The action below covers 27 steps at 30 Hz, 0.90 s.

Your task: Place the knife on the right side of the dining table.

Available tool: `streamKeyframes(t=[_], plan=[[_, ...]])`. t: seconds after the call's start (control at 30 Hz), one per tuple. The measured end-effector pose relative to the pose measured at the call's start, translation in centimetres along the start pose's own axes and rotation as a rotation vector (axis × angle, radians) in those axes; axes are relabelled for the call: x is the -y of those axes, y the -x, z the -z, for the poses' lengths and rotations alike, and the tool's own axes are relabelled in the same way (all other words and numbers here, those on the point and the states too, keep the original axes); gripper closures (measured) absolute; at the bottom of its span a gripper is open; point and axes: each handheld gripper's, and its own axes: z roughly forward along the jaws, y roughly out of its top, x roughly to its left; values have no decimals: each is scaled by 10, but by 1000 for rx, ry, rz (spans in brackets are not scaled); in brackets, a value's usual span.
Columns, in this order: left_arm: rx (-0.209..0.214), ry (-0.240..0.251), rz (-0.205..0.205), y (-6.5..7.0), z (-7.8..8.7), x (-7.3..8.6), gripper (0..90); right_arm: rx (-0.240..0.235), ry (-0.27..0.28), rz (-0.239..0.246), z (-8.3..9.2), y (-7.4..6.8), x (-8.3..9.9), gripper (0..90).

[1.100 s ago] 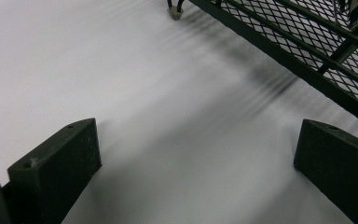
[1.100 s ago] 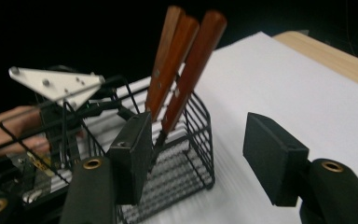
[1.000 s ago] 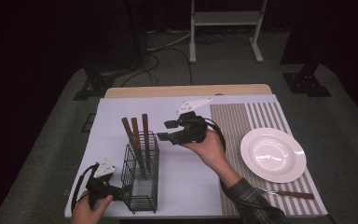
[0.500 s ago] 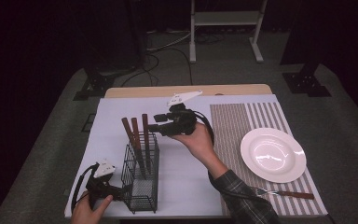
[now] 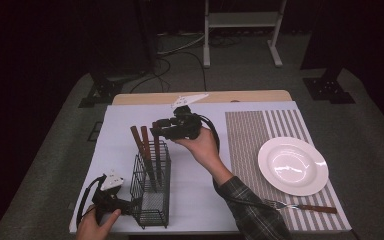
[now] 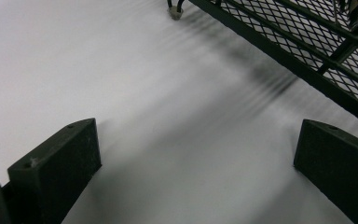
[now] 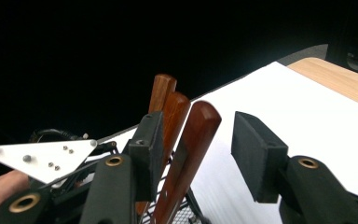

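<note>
Right gripper (image 5: 156,131): raised above wire caddy (image 5: 151,200), jaws apart around nearest of three wooden handles (image 7: 186,154), not closed on it.
Left gripper (image 5: 130,204): low on white sheet (image 5: 195,200) beside caddy base, jaws wide, nothing held.
Plate (image 5: 293,165), fork (image 5: 300,206): on striped mat (image 5: 260,135).

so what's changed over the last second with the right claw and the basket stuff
The right claw has moved left across the white sheet to the three wooden handles standing in the wire basket. Its jaws are open around the nearest handle, not yet closed on it. The left claw stays open at the basket's base; the plate and fork have not moved.
</note>
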Motion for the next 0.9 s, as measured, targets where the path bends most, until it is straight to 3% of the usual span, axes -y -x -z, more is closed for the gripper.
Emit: streamKeyframes(t=[0.27, 0.5, 0.67, 0.9], plan=[[0, 1, 1, 0, 0, 0, 0, -16, 4, -16, -9, 2, -1, 601], [0, 1, 1, 0, 0, 0, 0, -32, -1, -36, -11, 3, 1, 709], [0, 0, 0, 0, 0, 0, 0, -69, 8, -51, -5, -1, 2, 739], [0, 0, 1, 0, 0, 0, 0, -139, 1, -21, 4, -15, -1, 777]])
